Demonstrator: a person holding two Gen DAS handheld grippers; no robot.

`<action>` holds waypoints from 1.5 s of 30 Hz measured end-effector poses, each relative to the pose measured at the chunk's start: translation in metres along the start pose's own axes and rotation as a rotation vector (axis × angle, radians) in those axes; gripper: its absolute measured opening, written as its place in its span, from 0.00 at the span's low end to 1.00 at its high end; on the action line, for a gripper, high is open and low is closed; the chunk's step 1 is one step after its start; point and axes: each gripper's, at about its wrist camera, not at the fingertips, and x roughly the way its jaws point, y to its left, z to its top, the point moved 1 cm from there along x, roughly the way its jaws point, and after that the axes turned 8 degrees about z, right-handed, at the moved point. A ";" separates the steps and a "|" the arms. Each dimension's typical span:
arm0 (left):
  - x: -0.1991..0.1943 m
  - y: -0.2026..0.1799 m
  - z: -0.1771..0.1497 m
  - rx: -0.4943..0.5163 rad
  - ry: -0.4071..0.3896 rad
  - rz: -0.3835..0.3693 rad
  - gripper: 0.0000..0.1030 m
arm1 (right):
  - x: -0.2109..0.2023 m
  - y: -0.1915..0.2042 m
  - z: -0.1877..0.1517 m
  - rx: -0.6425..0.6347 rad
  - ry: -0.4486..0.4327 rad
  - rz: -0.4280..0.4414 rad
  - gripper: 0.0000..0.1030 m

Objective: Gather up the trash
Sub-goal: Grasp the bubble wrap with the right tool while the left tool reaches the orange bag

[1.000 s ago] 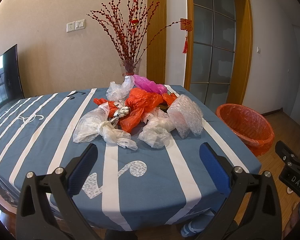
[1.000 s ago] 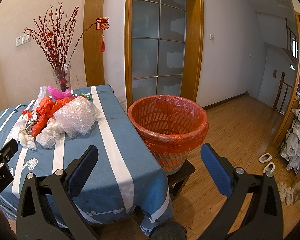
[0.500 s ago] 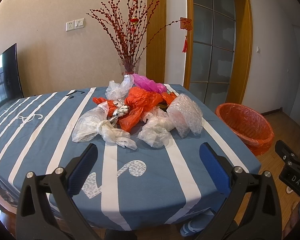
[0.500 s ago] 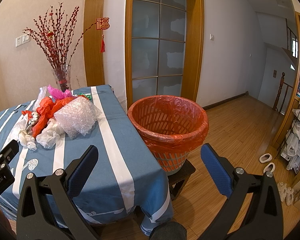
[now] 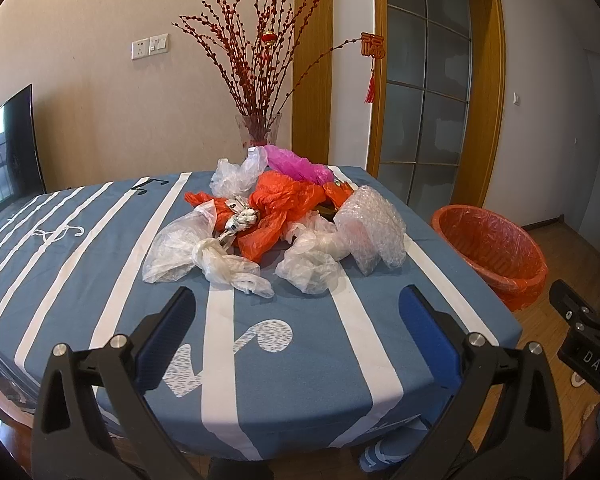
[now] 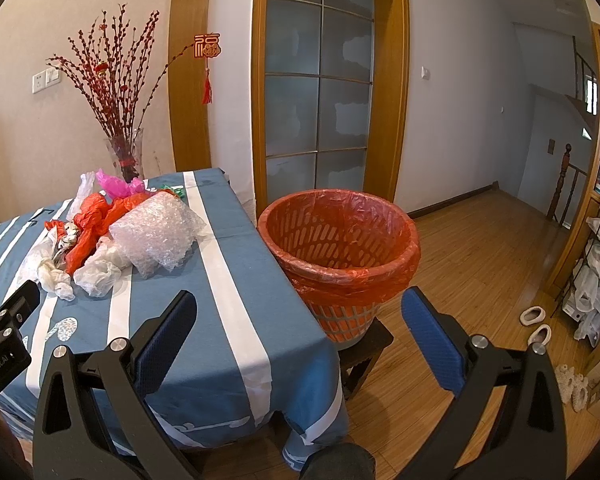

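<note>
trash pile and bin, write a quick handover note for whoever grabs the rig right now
Left gripper: open, empty, short of the pile.
Right gripper: open, empty, pointing between the table edge and the bin.
Trash: all heaped on the blue striped tablecloth: clear bags, orange bags, pink bag, bubble wrap.
Bin: orange-lined basket on a low stool beside the table; nothing visible inside.
Done: nothing collected yet.
Left: move every piece from pile to bin; leave the vase.

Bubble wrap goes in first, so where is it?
The bubble wrap lies on the table at the pile's right edge, nearest the orange-lined basket.
</note>
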 end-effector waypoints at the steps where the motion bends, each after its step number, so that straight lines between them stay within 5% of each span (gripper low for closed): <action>1: 0.000 -0.002 -0.002 -0.001 0.002 0.000 0.96 | -0.001 -0.001 0.000 0.000 0.001 0.000 0.98; 15: 0.025 0.023 -0.003 -0.050 0.058 0.063 0.96 | 0.018 0.011 0.007 0.008 0.020 0.050 0.98; 25: 0.057 0.073 0.008 -0.113 0.083 0.163 0.96 | 0.064 0.057 0.035 0.012 0.043 0.221 0.98; 30: 0.073 0.099 0.016 -0.137 0.076 0.225 0.96 | 0.102 0.099 0.047 -0.027 0.080 0.305 0.76; 38: 0.100 0.129 0.024 -0.163 0.097 0.277 0.96 | 0.145 0.144 0.058 -0.061 0.140 0.335 0.71; 43: 0.111 0.134 0.025 -0.164 0.118 0.261 0.96 | 0.165 0.152 0.053 -0.092 0.182 0.275 0.71; 45: 0.114 0.133 0.026 -0.158 0.122 0.249 0.96 | 0.172 0.149 0.049 -0.092 0.207 0.258 0.60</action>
